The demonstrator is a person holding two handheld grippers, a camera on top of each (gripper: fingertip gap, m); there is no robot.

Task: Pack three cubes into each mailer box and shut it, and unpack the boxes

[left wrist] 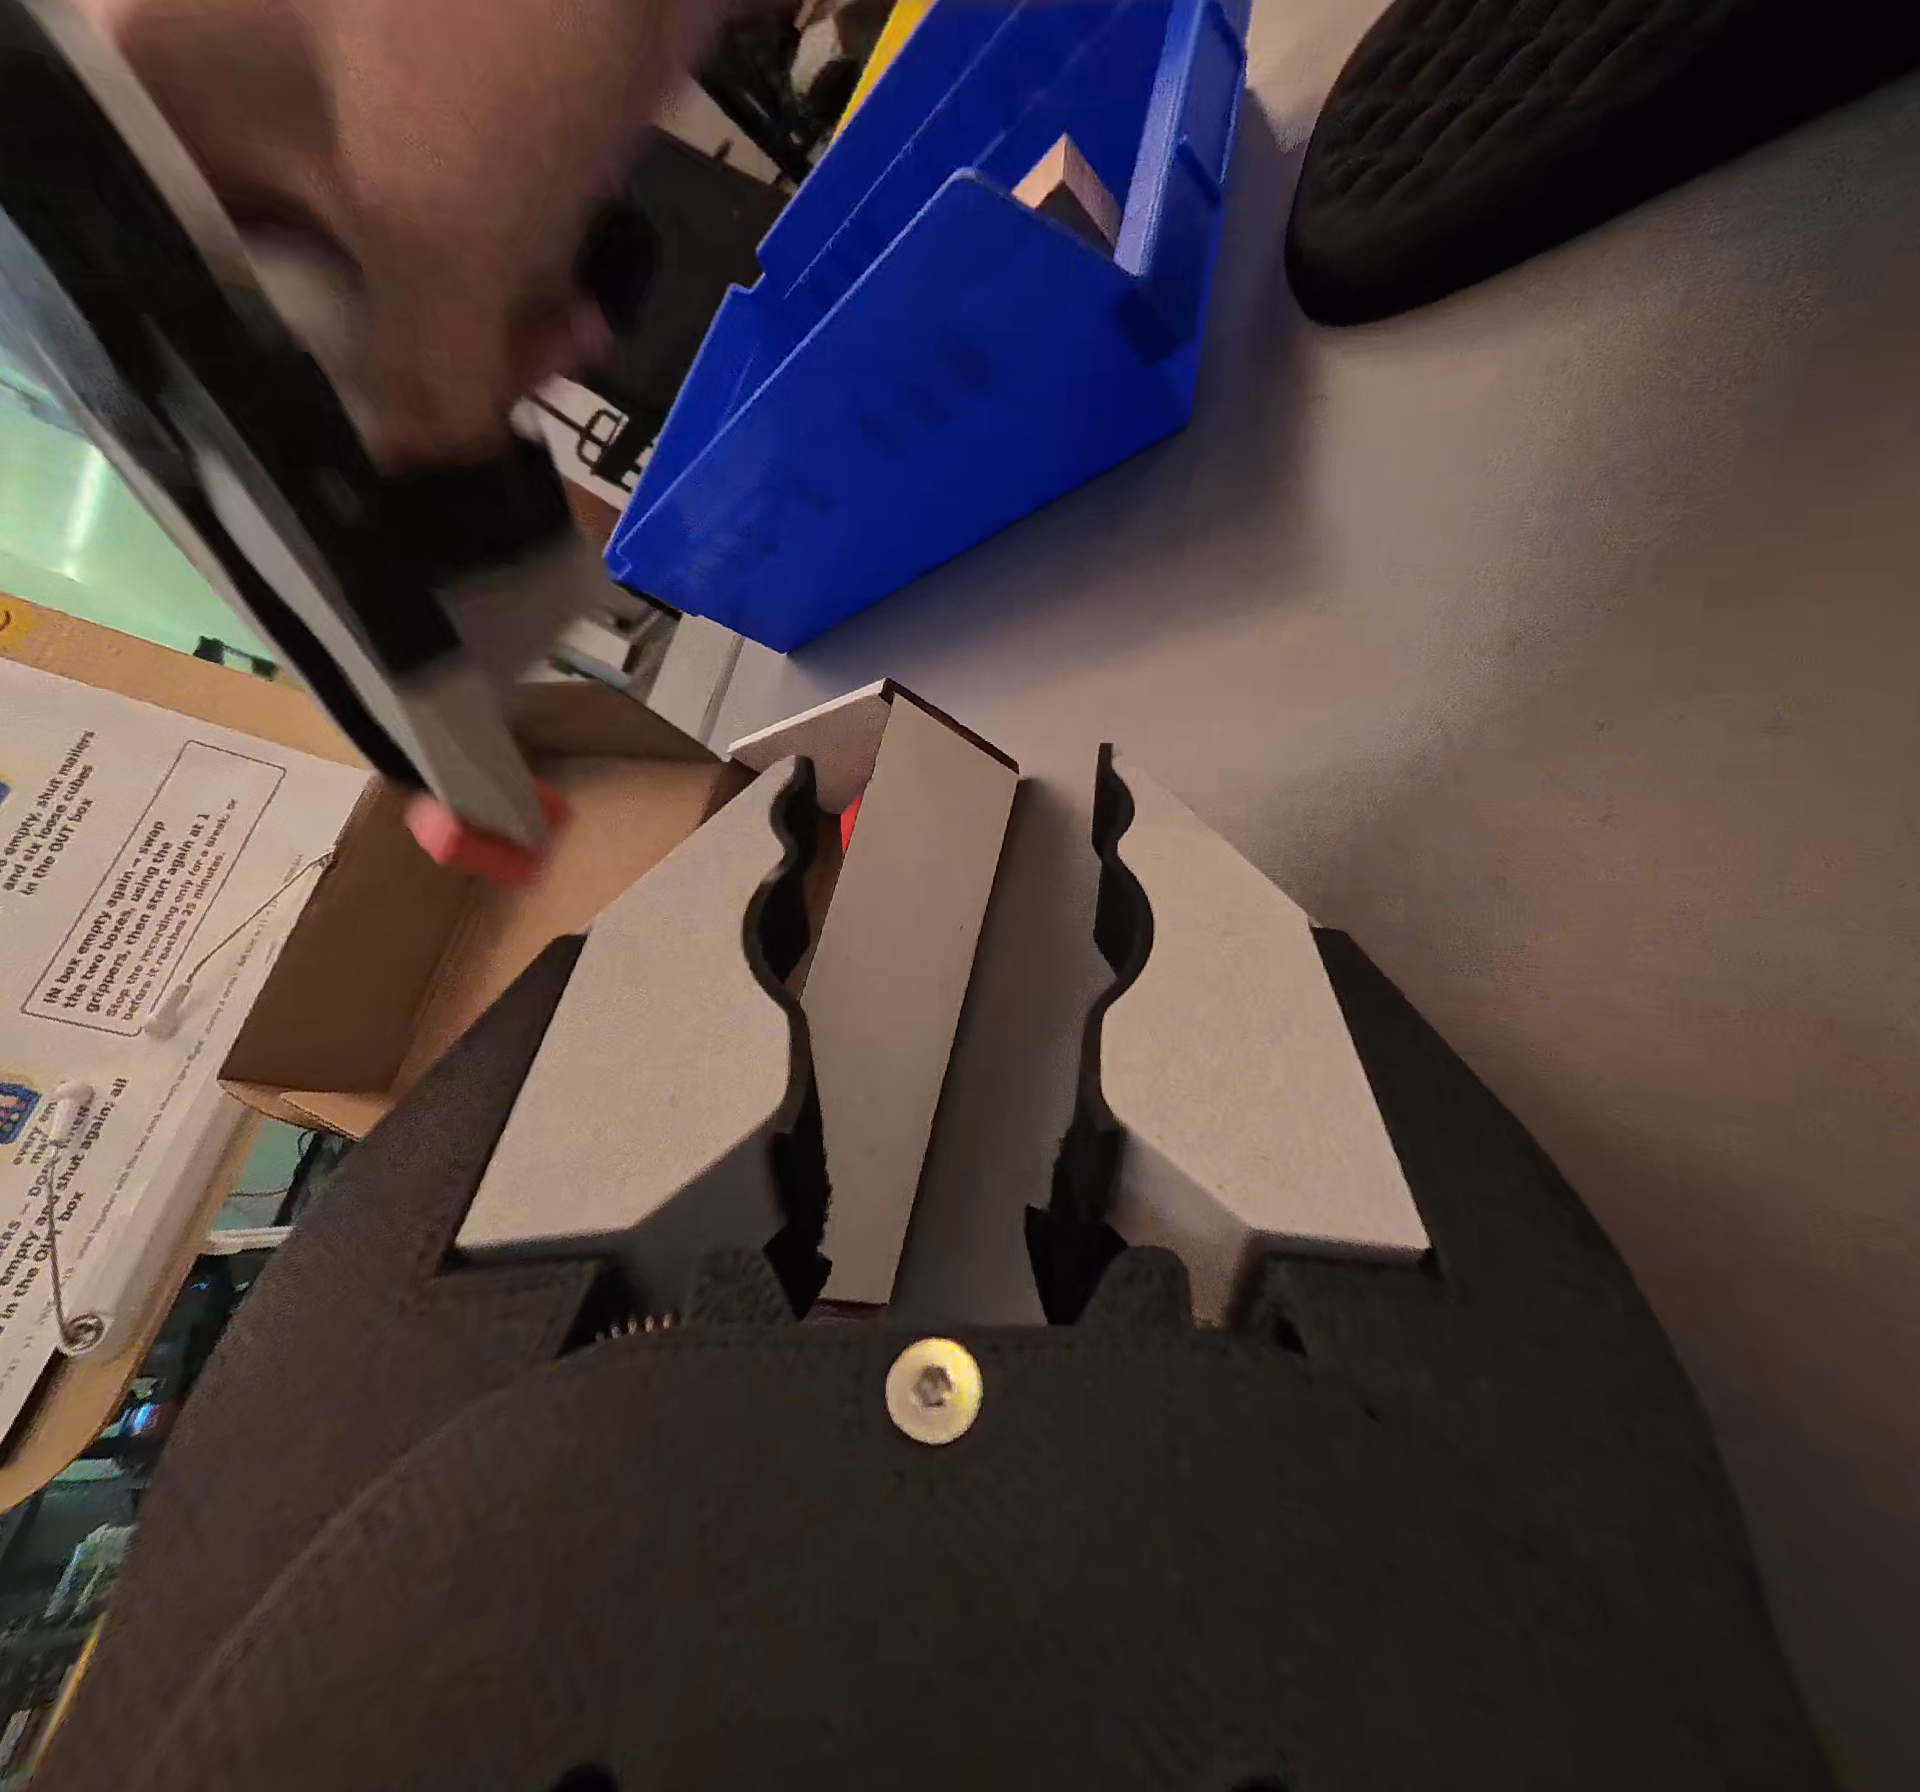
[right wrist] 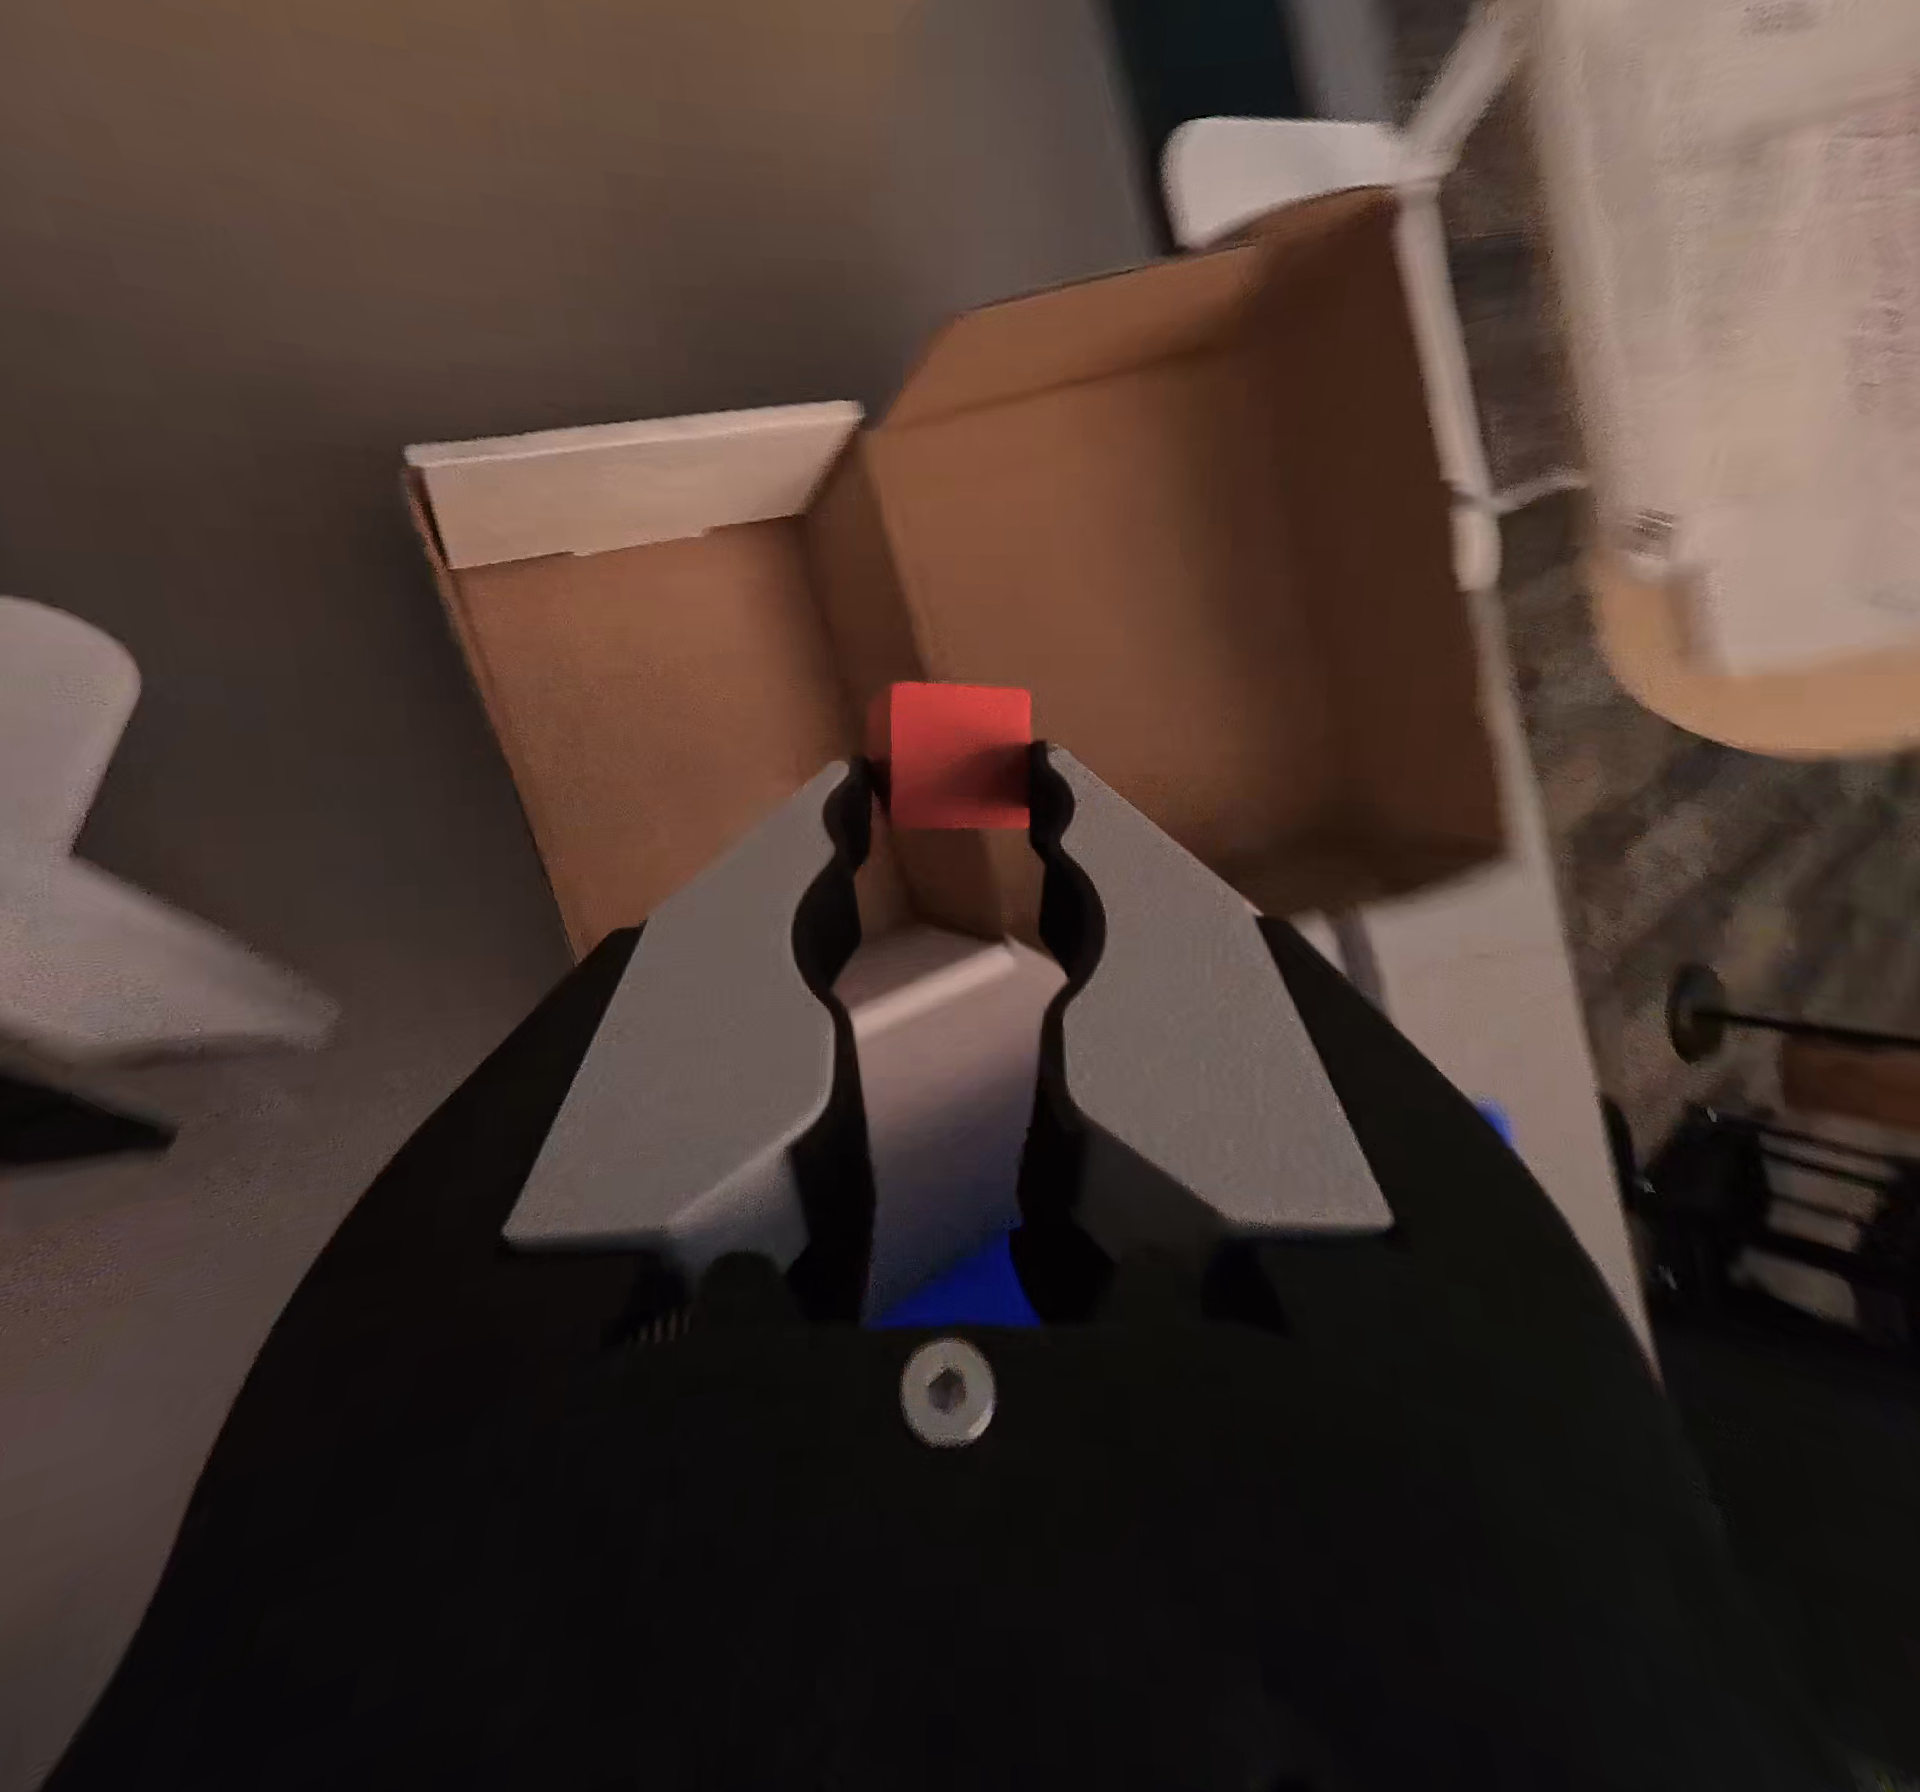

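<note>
My right gripper [right wrist: 951,766] is shut on a red cube [right wrist: 956,755] and holds it above the open mailer box [right wrist: 634,480], white outside and brown inside. The box's lid [right wrist: 1195,547] stands up on the right. In the left wrist view the right gripper [left wrist: 488,817] and its cube [left wrist: 483,843] hang over the box's brown inside. My left gripper [left wrist: 951,771] is open, its jaws astride the box's white side wall [left wrist: 914,911]. A red sliver [left wrist: 847,817] shows inside the box behind the left finger.
A blue bin [left wrist: 935,340] on the grey table holds a wooden cube [left wrist: 1070,184]. A black mesh pad [left wrist: 1558,80] lies beyond it. A printed sheet on a cardboard board [left wrist: 104,911] stands left of the box. A person's hand [left wrist: 364,132] holds the right gripper.
</note>
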